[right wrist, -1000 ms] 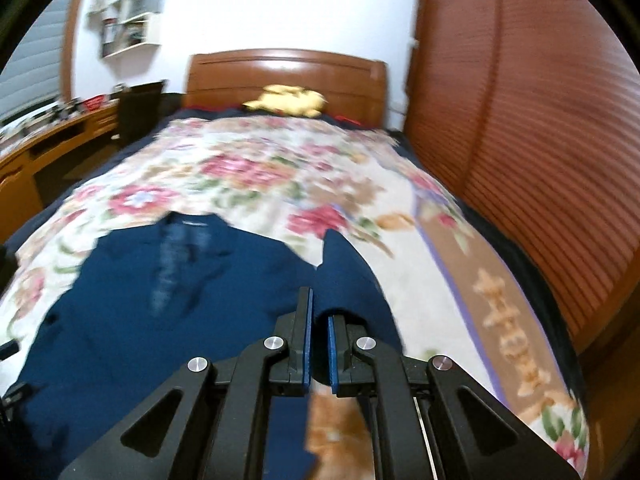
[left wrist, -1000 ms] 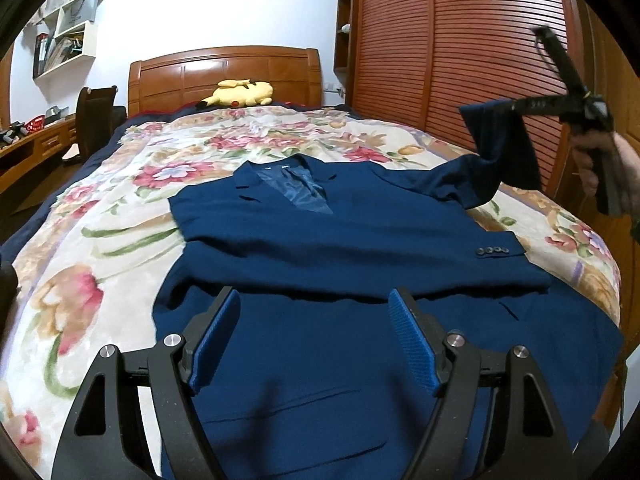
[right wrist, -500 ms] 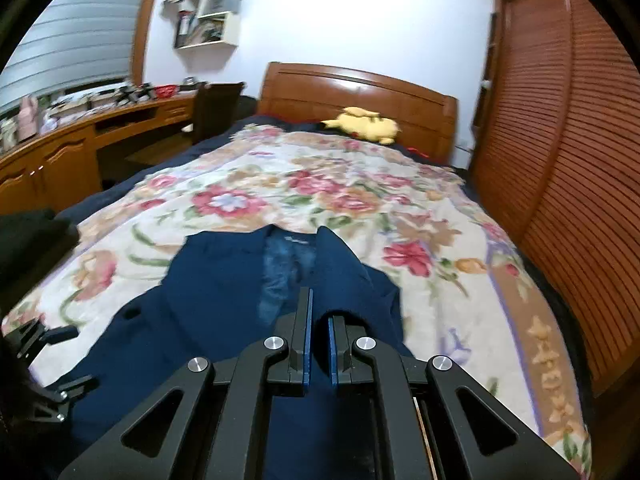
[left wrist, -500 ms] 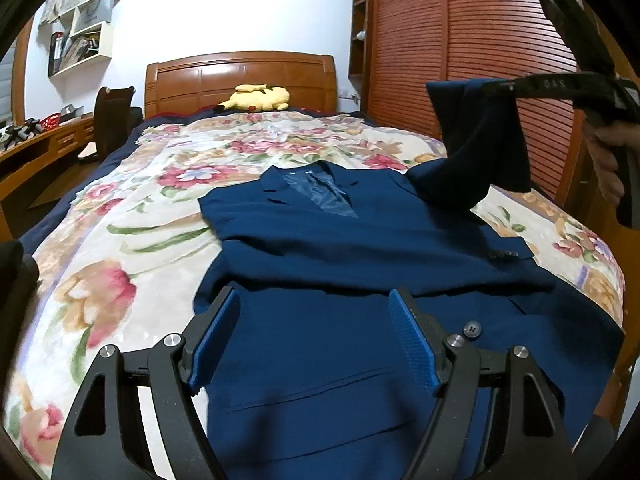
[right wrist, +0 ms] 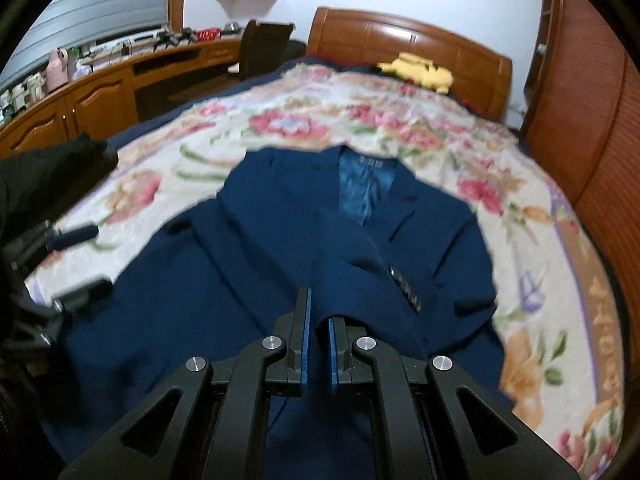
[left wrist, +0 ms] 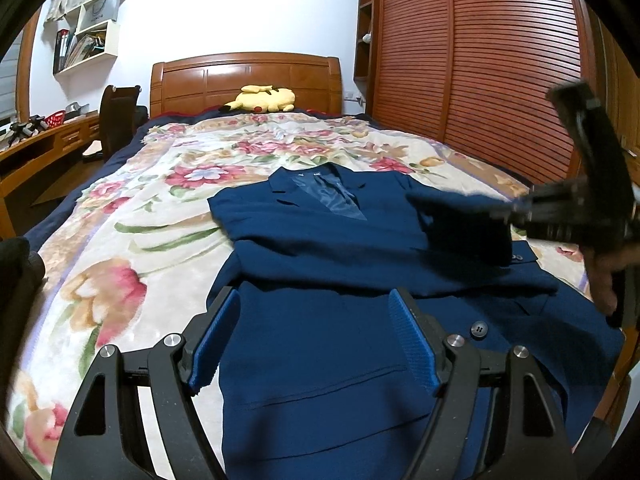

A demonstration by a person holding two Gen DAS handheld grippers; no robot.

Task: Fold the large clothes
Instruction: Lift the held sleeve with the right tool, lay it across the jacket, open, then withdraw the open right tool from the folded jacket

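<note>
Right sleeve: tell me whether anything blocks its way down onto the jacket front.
Nothing visible does. The right gripper holds the sleeve clamped above the jacket; the chest below is bare, and the open left gripper sits nearer the hem.

Right gripper [left wrist: 516, 210] smeared by motion blur beside the jacket [left wrist: 360, 320], jacket hem cut off by frame bottom, sleeve end [right wrist: 320, 280] hidden between pads, collar label above jacket lining unreadable
</note>
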